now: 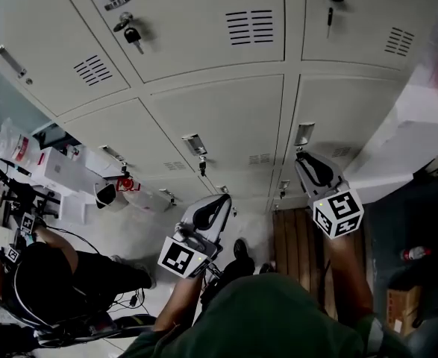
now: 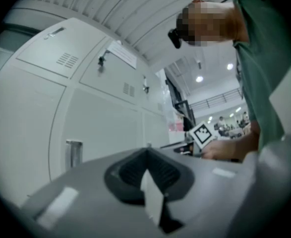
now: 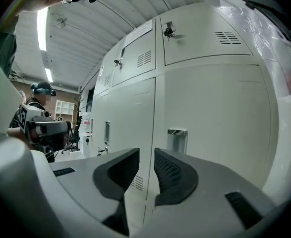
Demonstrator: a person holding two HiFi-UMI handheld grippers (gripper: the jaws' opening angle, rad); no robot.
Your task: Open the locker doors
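Left claw (image 1: pixel 220 201): jaws together, nothing held. Locker doors (image 1: pixel 226 114) ahead of both claws: shut, faces toward the person. Door handle (image 3: pixel 177 140): long axis upright, just beyond right claw (image 3: pixel 146 155), jaws slightly apart, empty

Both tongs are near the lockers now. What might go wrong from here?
1. The right tongs stand only narrowly apart, empty; they may bump the metal handle instead of straddling it.
2. The left tongs are shut, so they cannot catch the handle ahead yet.
3. A key hangs from an upper locker door; it might be locked.
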